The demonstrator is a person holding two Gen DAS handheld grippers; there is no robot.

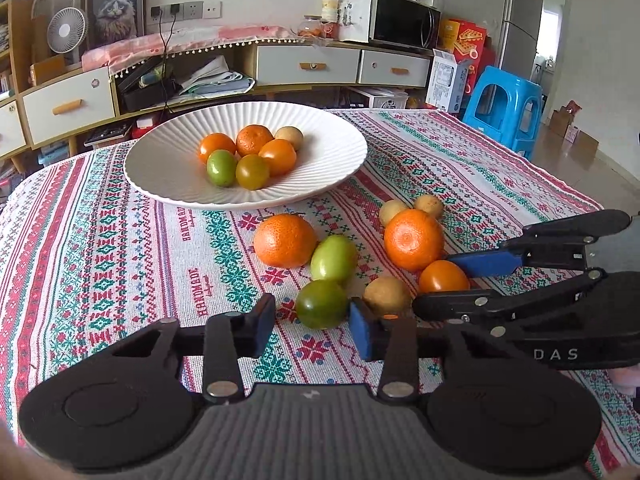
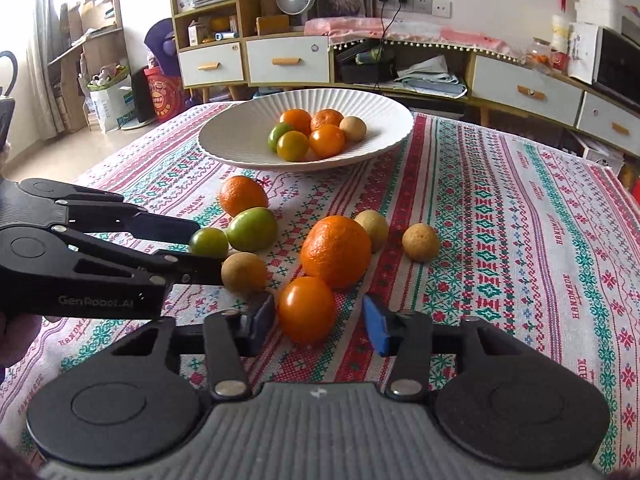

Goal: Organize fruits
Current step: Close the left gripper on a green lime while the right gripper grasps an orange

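A white ribbed plate at the far side of the table holds several small fruits. Loose fruits lie on the patterned cloth in front of it: two oranges, a light green fruit, tan round fruits. My left gripper is open, its fingers either side of a dark green tomato. My right gripper is open, its fingers either side of an orange tomato.
A low cabinet with drawers, a microwave, a fan and a blue plastic stool stand beyond the table's far edge. The two grippers are close together, left one crossing the right wrist view.
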